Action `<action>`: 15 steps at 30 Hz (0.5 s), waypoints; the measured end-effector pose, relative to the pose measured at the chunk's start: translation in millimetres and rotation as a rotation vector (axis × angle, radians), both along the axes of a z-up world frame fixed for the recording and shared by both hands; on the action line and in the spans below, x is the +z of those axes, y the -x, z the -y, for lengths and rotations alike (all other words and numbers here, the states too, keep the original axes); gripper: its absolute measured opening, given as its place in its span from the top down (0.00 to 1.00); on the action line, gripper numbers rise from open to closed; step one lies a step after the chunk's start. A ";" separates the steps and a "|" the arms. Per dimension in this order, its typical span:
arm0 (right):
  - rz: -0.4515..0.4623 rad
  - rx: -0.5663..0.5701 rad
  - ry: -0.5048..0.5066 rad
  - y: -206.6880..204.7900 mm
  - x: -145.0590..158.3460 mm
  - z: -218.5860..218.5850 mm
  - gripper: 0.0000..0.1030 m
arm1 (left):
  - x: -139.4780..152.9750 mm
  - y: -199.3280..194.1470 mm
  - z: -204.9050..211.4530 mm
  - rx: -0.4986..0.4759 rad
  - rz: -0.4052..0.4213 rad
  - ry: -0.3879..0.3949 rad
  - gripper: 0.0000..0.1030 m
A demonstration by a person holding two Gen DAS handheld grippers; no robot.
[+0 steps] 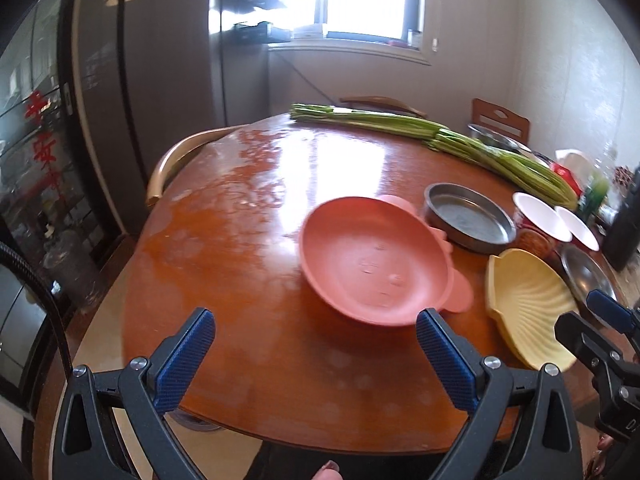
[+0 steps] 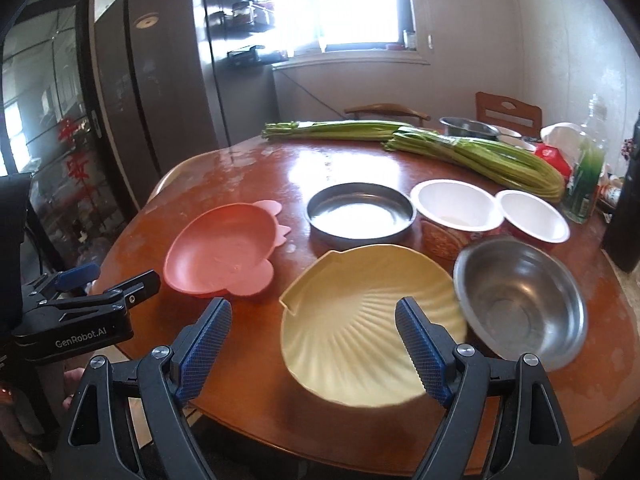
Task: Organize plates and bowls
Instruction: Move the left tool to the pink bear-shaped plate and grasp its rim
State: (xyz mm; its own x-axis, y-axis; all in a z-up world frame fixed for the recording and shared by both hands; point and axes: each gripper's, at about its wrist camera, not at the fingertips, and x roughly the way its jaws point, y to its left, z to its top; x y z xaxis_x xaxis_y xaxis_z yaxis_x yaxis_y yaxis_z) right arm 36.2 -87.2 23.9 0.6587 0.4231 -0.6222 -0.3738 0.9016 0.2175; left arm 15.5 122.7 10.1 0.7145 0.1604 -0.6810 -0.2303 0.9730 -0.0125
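Six dishes sit apart on the round wooden table [image 2: 248, 380] — none stacked yet, so I think the tidying has hardly begun. The pink plate [image 2: 224, 254] is on the left, the yellow shell plate [image 2: 360, 320] in front, the steel bowl [image 2: 520, 300] on the right. Behind them are the flat steel pan [image 2: 360, 210] and two white bowls [image 2: 456, 204]. The left gripper [image 1: 316, 354] is wide open, holding nothing. The right gripper [image 2: 314, 348] is wide open too, holding nothing. Only the right view shows the whole steel bowl — the left view shows just its edge.
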 end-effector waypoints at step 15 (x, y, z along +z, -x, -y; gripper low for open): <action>-0.056 0.069 0.089 -65.4 -10.3 -57.5 0.18 | -28.5 -39.7 -22.3 0.003 -0.081 0.056 0.02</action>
State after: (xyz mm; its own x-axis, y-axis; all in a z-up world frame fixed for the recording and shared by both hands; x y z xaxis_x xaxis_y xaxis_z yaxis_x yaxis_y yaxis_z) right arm 101.6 -29.7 13.6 0.5928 0.4079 -0.6944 -0.4252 0.8908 0.1603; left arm 55.1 145.0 -18.4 0.6562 0.1226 -0.7446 -0.2353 0.9708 -0.0476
